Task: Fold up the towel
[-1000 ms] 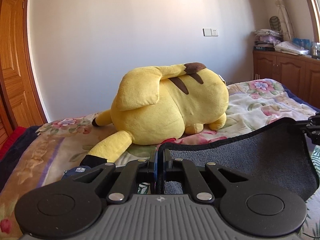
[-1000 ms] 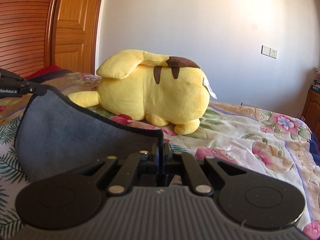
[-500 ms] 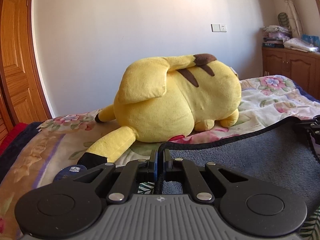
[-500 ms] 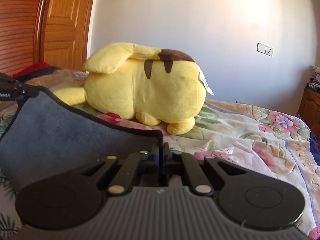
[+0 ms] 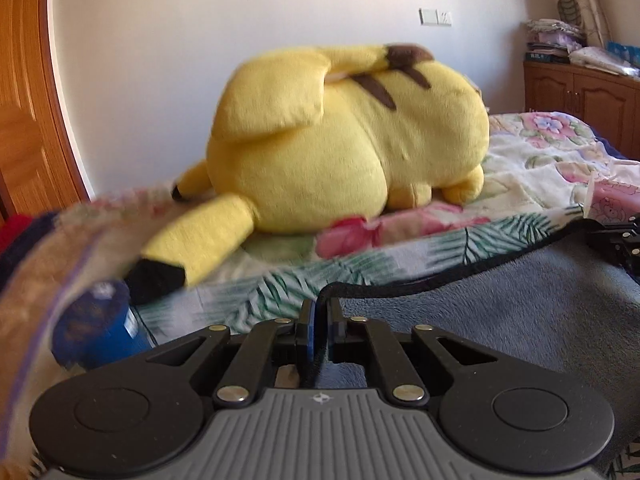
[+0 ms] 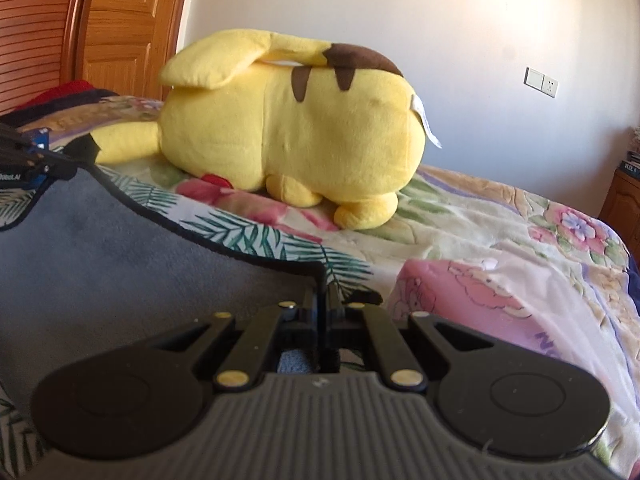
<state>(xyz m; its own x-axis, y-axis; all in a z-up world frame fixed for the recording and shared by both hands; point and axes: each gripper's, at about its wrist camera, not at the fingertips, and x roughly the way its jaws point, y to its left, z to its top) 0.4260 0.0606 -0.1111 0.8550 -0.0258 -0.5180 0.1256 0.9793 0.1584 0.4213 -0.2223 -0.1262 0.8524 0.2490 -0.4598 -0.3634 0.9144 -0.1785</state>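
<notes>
A grey towel with a black hem (image 5: 500,312) is stretched between my two grippers over the bed. My left gripper (image 5: 319,312) is shut on the towel's left corner. My right gripper (image 6: 323,292) is shut on its right corner; the towel (image 6: 100,264) spreads to the left in the right wrist view. The right gripper shows at the right edge of the left wrist view (image 5: 616,244). The left gripper shows at the left edge of the right wrist view (image 6: 36,164). The towel hangs low, close to the bedspread.
A big yellow plush toy (image 5: 344,140) lies on the floral bedspread (image 5: 532,168) just beyond the towel. A blue tin (image 5: 96,328) sits by its foot at the left. A wooden door (image 6: 128,28) and a wooden cabinet (image 5: 584,92) flank the bed.
Both grippers have moved forward and down with the towel. The plush toy looks nearer and the towel's far edge now lies lower, close to the bedspread.
</notes>
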